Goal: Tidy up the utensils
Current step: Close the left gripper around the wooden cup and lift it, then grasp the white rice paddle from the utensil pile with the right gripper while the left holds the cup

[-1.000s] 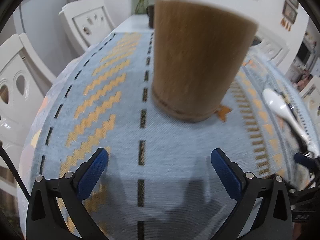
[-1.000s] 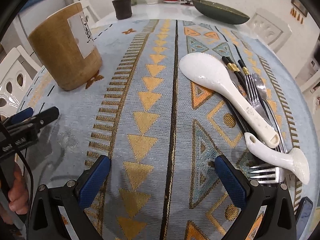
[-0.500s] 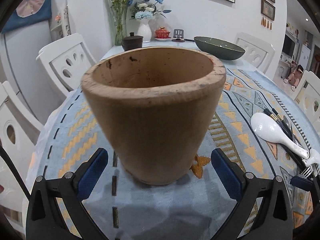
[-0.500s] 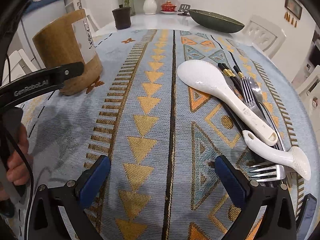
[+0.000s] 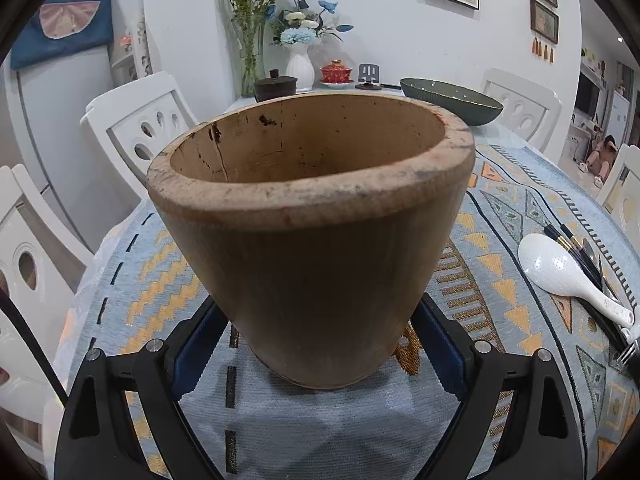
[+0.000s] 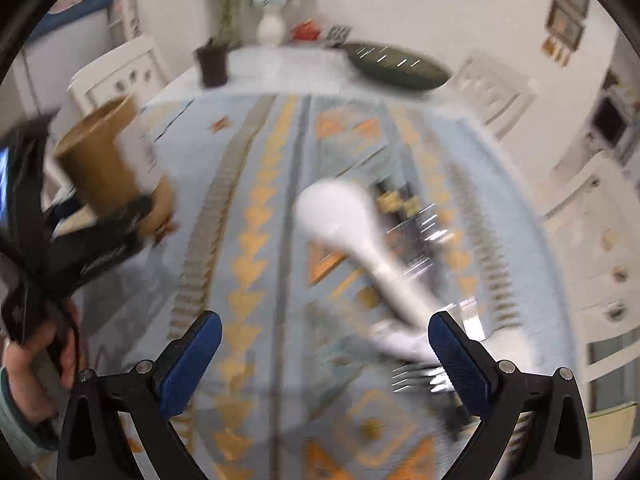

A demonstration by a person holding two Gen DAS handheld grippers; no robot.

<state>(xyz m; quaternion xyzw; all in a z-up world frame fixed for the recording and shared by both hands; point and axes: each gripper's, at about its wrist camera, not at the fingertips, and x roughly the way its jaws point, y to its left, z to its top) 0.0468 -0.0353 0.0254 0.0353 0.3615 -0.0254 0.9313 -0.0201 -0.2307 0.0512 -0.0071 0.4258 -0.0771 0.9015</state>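
The wooden holder stands between the left gripper fingers, which touch its sides; the right gripper fingers are wide apart.

holder: matt rough wood | spoon: glossy white ceramic | tablecloth: woven cloth

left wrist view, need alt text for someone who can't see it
A wooden utensil holder stands upright and empty on a patterned tablecloth, the left tool closed around its base. A white spoon lies to the right beside dark chopsticks.
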